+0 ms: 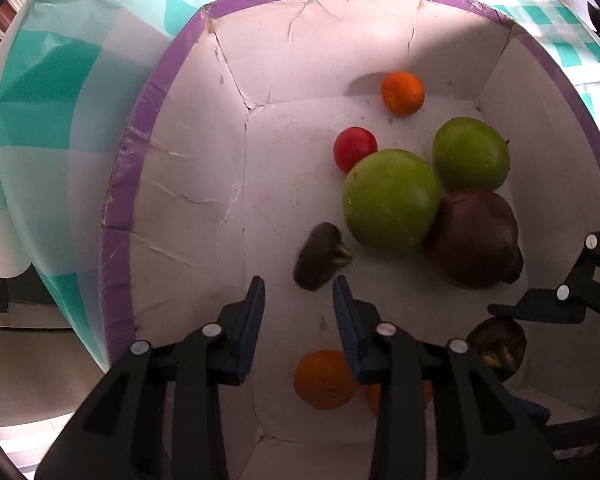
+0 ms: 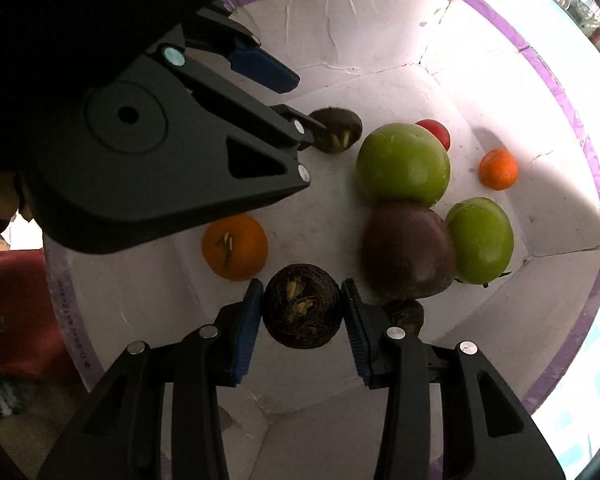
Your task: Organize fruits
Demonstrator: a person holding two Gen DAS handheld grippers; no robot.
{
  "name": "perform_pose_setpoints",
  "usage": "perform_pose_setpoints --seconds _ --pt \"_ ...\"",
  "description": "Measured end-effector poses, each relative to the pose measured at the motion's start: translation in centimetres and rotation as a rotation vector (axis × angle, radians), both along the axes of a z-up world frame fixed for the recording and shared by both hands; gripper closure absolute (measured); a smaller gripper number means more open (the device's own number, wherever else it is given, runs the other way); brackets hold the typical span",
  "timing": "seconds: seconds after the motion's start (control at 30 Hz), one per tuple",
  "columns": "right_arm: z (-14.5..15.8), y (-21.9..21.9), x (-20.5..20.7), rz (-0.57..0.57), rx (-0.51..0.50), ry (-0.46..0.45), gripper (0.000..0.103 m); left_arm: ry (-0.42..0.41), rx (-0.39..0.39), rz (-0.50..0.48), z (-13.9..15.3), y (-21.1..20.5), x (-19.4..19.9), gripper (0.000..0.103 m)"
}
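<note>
A white box with a purple rim [image 1: 120, 208] holds the fruit. My left gripper [image 1: 298, 284] points down into it, its jaws a little apart and gripping nothing. A small dark brown fruit [image 1: 320, 256] lies on the box floor just past its fingertips. In the right wrist view that same fruit [image 2: 336, 130] sits at the tip of the left gripper [image 2: 306, 104]. My right gripper [image 2: 300, 286] is shut on a round dark brown fruit [image 2: 302, 312], one blue pad against each side. The left wrist view shows this fruit [image 1: 500, 344] below the right fingers [image 1: 540, 308].
Two green fruits [image 1: 392, 200] [image 1: 470, 154], a large maroon one [image 1: 476, 240], a small red one [image 1: 354, 148] and a small orange [image 1: 403, 93] cluster at the box's far right. A bigger orange [image 2: 236, 246] lies under the grippers. Another dark fruit [image 2: 404, 314] lies beside the held one. A teal check cloth [image 1: 60, 80] surrounds the box.
</note>
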State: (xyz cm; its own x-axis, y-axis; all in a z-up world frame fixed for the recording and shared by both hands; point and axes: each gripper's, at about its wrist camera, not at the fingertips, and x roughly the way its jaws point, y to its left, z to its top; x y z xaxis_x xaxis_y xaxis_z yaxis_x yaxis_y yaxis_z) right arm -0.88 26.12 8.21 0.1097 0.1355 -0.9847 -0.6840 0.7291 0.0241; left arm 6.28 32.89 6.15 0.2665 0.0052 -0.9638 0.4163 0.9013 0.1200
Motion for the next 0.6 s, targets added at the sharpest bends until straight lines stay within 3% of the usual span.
perform_pose_setpoints --seconds 0.07,0.2,0.37,0.43,0.5,0.6 --pt "-0.1 -0.1 0.3 -0.025 0.008 0.0 0.057 -0.003 -0.007 0.0 -0.1 0.0 0.0 0.066" --pt "-0.2 -1.5 0.7 -0.082 0.032 0.007 0.038 -0.009 -0.002 -0.019 -0.2 -0.4 -0.4 0.061" --pt "1.6 -4.4 0.8 -0.162 0.146 -0.006 0.029 -0.046 -0.021 -0.023 0.7 -0.5 -0.9 0.056" --pt "2.3 -5.9 0.8 -0.203 0.197 -0.011 0.029 -0.114 -0.052 -0.026 2.1 -0.3 -1.5 0.044" --pt "3.5 -7.5 0.7 -0.241 0.263 -0.045 0.025 -0.199 -0.067 -0.019 3.6 -0.1 -2.4 0.015" --pt "5.1 -9.5 0.4 -0.295 0.307 -0.111 0.022 -0.306 -0.117 0.042 6.1 0.8 -3.8 0.013"
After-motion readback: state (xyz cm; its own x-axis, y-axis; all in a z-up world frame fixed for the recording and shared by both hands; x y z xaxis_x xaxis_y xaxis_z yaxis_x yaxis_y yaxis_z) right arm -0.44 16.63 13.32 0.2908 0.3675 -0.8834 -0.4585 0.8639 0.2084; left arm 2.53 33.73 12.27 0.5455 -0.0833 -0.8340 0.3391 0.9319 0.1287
